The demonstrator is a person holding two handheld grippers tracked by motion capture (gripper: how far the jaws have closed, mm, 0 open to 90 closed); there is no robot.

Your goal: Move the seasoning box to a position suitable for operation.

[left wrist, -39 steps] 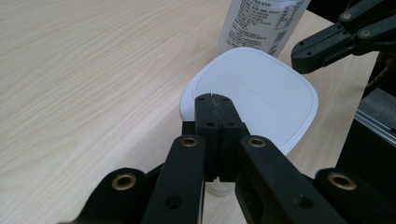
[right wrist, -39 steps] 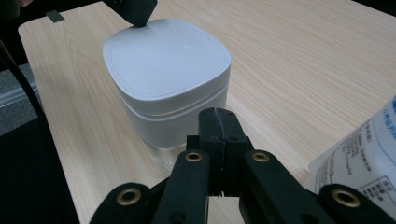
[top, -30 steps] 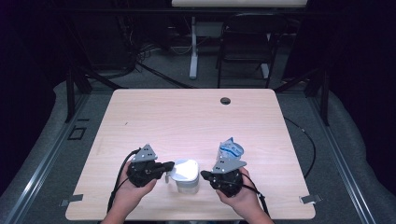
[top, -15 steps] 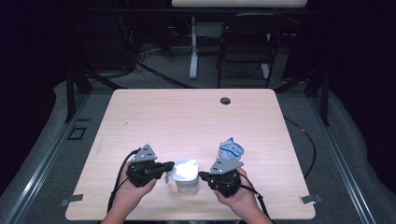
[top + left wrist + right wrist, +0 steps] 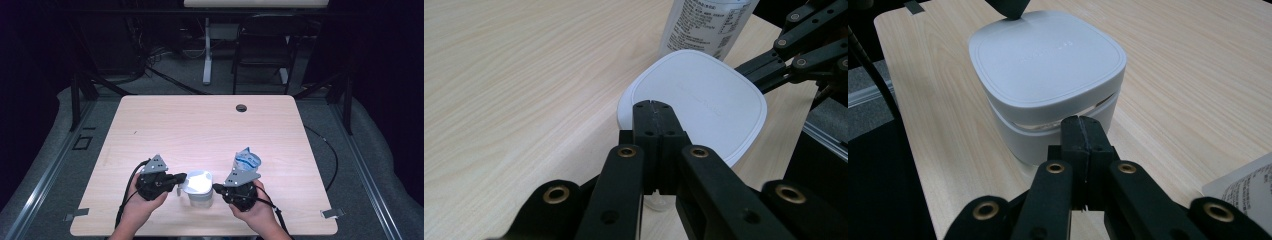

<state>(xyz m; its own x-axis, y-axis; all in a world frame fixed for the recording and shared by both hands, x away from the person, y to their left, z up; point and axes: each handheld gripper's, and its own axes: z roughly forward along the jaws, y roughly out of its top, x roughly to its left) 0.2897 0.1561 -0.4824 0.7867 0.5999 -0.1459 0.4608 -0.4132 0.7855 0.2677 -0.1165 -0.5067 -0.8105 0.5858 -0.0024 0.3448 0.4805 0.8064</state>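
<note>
Lid sits on the white container, near edge of the table, centre, with a narrow gap showing below its rim on the right gripper's side. Left gripper, jaws pressed together, rests its tips on the lid's left edge. Right gripper, jaws likewise pressed together and pinching nothing, points at the container's right side just under the lid. A pouch stands just far-right of the container. Judgement: lid looks unseated rather than removed; lifting or closing it is left.
</note>
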